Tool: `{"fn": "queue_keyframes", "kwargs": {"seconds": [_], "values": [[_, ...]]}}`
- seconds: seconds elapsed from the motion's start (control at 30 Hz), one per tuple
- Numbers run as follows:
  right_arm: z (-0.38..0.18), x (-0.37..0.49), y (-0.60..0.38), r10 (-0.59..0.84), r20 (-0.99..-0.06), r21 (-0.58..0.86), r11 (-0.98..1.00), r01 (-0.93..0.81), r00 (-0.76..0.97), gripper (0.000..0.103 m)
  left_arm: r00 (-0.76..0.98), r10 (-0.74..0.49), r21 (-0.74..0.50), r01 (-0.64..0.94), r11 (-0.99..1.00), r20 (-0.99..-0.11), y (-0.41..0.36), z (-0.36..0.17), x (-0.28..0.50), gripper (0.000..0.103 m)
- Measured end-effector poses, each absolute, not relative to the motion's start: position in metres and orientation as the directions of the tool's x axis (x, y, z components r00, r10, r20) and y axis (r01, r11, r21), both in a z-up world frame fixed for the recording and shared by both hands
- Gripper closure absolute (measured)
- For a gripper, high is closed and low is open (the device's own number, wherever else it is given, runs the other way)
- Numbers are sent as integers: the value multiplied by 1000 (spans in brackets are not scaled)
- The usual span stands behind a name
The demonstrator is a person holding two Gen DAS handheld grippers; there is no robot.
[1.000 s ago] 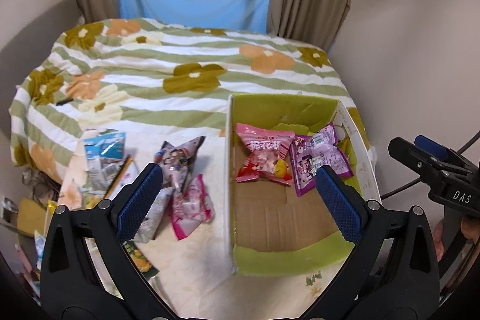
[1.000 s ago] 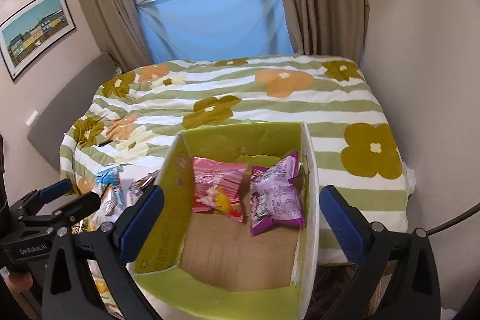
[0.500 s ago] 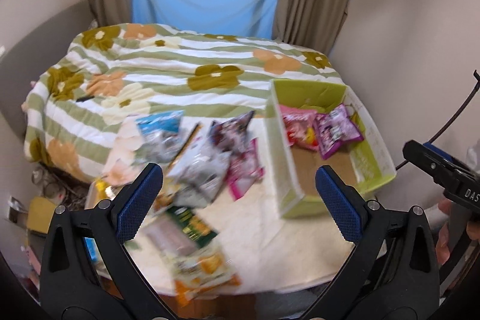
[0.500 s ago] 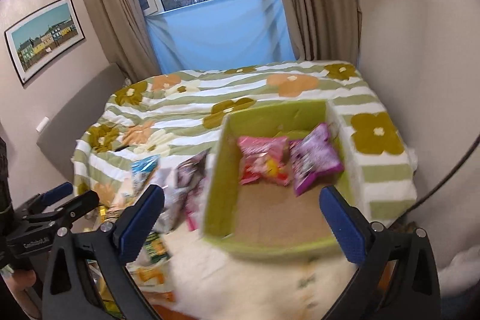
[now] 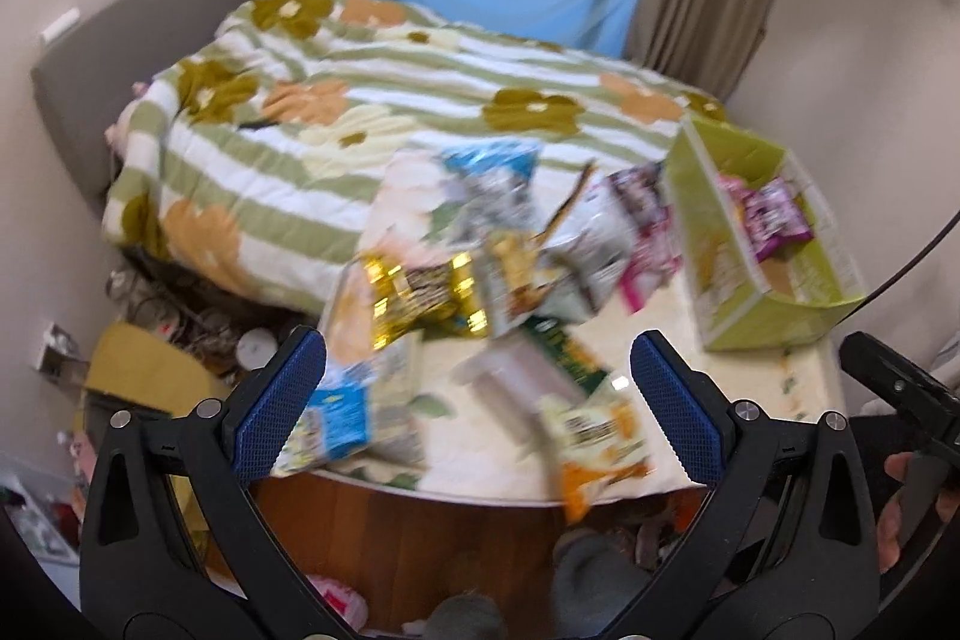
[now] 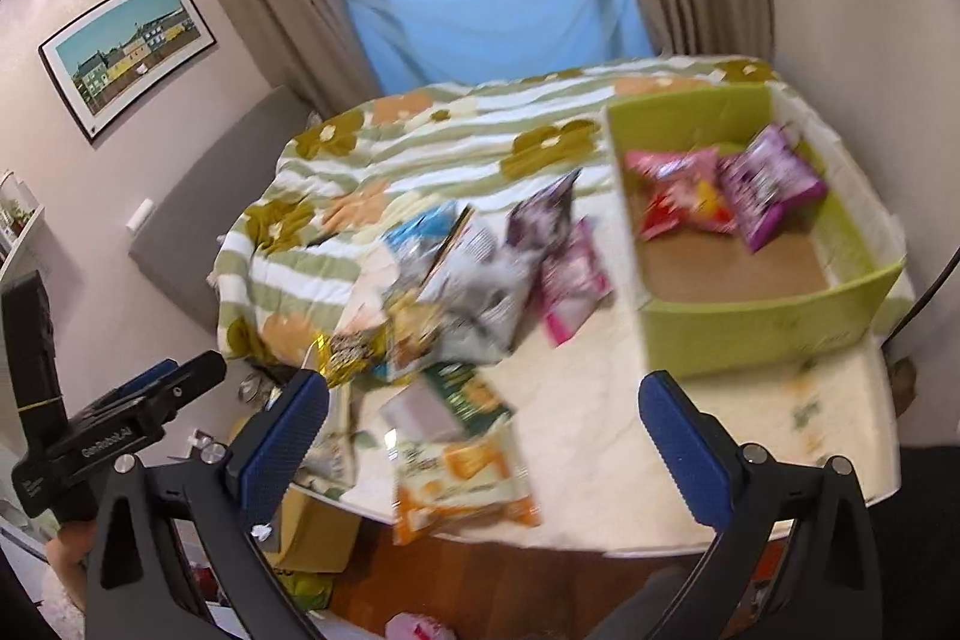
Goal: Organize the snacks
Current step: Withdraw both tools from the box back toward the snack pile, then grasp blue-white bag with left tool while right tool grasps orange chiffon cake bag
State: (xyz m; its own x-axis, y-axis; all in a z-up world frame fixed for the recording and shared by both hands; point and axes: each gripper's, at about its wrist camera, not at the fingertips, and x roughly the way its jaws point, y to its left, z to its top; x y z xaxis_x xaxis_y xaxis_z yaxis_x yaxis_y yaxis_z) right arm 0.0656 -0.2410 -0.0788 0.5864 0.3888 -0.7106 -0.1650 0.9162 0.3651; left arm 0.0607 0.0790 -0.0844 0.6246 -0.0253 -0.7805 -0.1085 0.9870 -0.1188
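A green cardboard box [image 6: 762, 322] stands on the table at the right and holds a pink snack bag [image 6: 678, 196] and a purple snack bag [image 6: 768, 184]; the box also shows in the left wrist view [image 5: 756, 304]. Several loose snack bags [image 6: 468, 280] lie in a heap left of it, with an orange and white bag [image 6: 462, 484] at the front edge. The heap also shows in the left wrist view [image 5: 498, 268]. My left gripper [image 5: 477, 400] is open and empty, back above the table's near edge. My right gripper [image 6: 483, 430] is open and empty too. Both views are blurred.
The table [image 6: 600, 400] has a pale flowered cover and stands against a bed with a striped flowered quilt [image 6: 372, 172]. A yellow box [image 5: 138, 376] and clutter lie on the floor at the left. A wall is close on the right.
Both grippers have pulled back and swung left from above the box. The view now takes in the whole heap of loose bags and the table's front edge. Both stay open.
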Motion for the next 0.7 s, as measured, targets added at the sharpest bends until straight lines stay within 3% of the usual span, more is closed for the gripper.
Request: {"fn": "queue_keyframes", "kwargs": {"seconds": [0.47,0.7], "values": [[-169,65,-156,415,-811,357,910,-212,412,0,476,67,-45,-219,975,-877,119,-195,78,2],[-206,68,-136,377,-846,319,925,-208,377,0,423,201,103,-243,964,-884,111,-233,89,2]]}}
